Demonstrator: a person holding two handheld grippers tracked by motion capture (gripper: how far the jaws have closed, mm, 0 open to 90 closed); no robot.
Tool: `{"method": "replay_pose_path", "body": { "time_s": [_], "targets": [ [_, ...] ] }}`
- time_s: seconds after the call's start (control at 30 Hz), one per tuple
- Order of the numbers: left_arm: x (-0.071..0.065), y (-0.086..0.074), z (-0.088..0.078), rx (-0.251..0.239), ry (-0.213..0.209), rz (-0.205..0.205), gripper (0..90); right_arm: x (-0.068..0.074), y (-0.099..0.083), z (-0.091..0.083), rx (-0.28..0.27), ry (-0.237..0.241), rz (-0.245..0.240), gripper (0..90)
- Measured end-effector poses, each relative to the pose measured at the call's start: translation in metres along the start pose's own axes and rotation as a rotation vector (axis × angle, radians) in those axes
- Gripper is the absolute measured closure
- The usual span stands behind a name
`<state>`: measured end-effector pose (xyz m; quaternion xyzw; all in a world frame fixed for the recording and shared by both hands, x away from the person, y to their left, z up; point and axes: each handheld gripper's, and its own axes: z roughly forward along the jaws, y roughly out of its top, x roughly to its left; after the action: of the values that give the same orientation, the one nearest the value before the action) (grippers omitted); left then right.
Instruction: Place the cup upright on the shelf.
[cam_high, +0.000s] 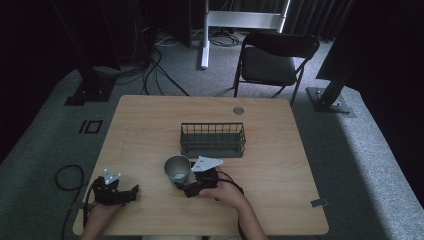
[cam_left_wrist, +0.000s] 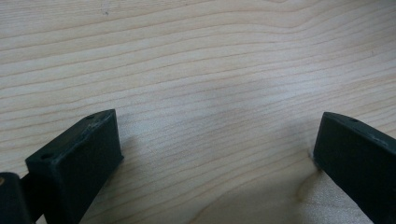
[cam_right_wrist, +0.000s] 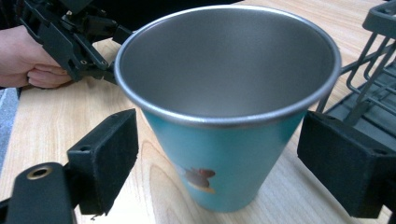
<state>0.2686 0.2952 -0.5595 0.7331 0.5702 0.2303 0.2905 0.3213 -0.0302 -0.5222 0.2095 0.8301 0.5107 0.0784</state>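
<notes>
Cup (cam_right_wrist: 224, 121) first: it stood upright on the counter (cam_high: 150, 125), teal outside, bare steel inside, and I saw nothing in it. Just behind it sat the dark wire basket (cam_high: 213, 140), whose inside I could not make out from the high view. My right gripper (cam_high: 192, 189) had its jaws spread to either side of the cup, a gap showing at each pad, so nothing was gripped. My left gripper (cam_high: 131, 194) rested low near the counter's front left edge, jaws wide apart over bare wood. The right gripper view gave me the cup's small printed figure and its metal rim; the high view gave me the basket's full outline and a folding chair (cam_high: 275, 57) beyond the counter.
</notes>
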Motion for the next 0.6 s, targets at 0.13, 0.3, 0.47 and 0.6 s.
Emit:
{"method": "replay_pose_path", "body": {
  "time_s": [0.13, 0.3, 0.47, 0.6],
  "targets": [
    [0.0, 0.0, 0.0, 0.0, 0.0, 0.0, 1.4, 0.002, 0.002, 0.006, 0.0, -0.002, -0.007, 12.1],
    [0.0, 0.0, 0.0, 0.0, 0.0, 0.0, 1.4, 0.004, 0.003, 0.01, 0.004, -0.009, -0.009, 11.5],
    [0.0, 0.0, 0.0, 0.0, 0.0, 0.0, 1.4, 0.005, 0.004, 0.015, -0.009, -0.012, -0.017, 11.5],
    [0.0, 0.0, 0.0, 0.0, 0.0, 0.0, 1.4, 0.008, 0.005, 0.02, -0.02, -0.009, -0.017, 11.6]
  ]
}}
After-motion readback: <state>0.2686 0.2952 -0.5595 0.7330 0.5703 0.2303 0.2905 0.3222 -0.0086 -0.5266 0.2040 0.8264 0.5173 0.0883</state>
